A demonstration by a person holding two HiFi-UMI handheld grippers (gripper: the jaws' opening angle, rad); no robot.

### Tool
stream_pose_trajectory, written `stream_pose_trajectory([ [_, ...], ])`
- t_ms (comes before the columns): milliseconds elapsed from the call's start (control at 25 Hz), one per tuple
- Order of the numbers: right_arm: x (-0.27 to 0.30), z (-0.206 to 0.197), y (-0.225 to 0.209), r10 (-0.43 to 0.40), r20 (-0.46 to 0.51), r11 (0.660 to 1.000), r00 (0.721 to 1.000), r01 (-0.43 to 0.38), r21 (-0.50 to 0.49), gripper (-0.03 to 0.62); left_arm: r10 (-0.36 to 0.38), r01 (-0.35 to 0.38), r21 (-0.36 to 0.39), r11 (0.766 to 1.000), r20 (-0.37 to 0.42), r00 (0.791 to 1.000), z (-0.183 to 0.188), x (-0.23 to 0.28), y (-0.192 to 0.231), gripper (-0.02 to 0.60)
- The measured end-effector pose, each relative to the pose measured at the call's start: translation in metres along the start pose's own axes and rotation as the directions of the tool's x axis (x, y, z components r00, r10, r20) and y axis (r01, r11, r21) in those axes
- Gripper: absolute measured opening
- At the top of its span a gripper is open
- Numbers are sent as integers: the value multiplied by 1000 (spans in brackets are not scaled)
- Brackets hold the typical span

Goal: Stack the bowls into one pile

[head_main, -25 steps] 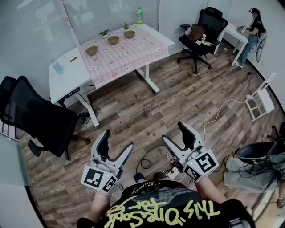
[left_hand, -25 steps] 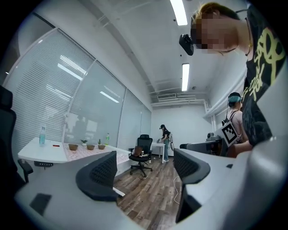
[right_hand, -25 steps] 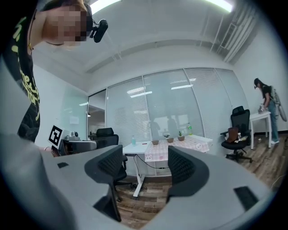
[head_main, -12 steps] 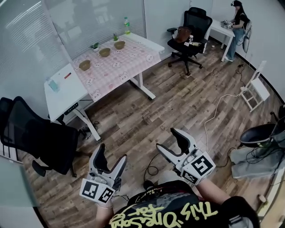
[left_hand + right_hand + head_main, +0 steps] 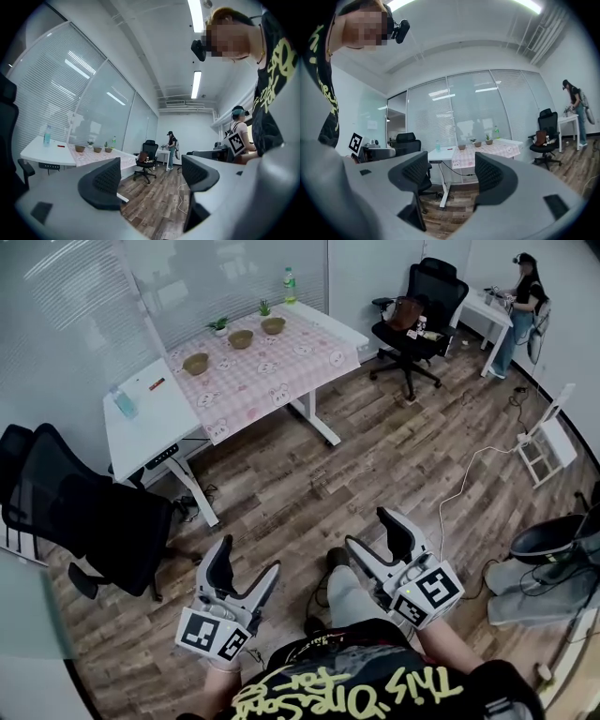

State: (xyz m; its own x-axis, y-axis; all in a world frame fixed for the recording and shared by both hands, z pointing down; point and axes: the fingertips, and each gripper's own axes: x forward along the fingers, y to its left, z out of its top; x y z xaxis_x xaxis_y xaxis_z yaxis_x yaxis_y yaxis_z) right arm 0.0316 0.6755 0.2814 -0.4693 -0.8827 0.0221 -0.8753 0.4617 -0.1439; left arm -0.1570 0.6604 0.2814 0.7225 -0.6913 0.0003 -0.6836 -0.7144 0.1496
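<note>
Three brown bowls stand apart on a pink checked cloth across the room: one (image 5: 196, 363) nearest, a second (image 5: 241, 338) behind it, a third (image 5: 273, 325) farthest back. They show small in the left gripper view (image 5: 80, 148) and the right gripper view (image 5: 461, 146). My left gripper (image 5: 242, 571) and right gripper (image 5: 375, 536) are held low in front of the person's body, far from the table. Both are open with nothing between their jaws.
The white table (image 5: 141, 413) holds a blue bottle (image 5: 124, 402), a green bottle (image 5: 290, 279) and two small plants. A black office chair (image 5: 84, 512) stands at the left, another (image 5: 417, 310) at the back right. A person (image 5: 521, 296) stands at a far desk. Cables lie on the wood floor.
The head view has swung a little, so the table now sits slightly lower and farther right in it. Both grippers stay open at the same low height in front of the body.
</note>
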Motion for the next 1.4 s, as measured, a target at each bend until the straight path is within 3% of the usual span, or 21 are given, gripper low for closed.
stream_pose_trajectory([
  [480, 80, 7, -56, 63, 19, 998, 998, -63, 24, 298, 38, -38, -30, 999, 4, 999, 2, 68, 52, 399],
  [880, 159, 30, -128, 112, 14, 994, 994, -112, -1, 298, 45, -45, -13, 999, 23, 999, 25, 168, 94, 399],
  [1400, 212, 54, -243, 131, 38, 991, 991, -131, -3, 298, 43, -43, 7, 999, 36, 998, 36, 299, 110, 399],
])
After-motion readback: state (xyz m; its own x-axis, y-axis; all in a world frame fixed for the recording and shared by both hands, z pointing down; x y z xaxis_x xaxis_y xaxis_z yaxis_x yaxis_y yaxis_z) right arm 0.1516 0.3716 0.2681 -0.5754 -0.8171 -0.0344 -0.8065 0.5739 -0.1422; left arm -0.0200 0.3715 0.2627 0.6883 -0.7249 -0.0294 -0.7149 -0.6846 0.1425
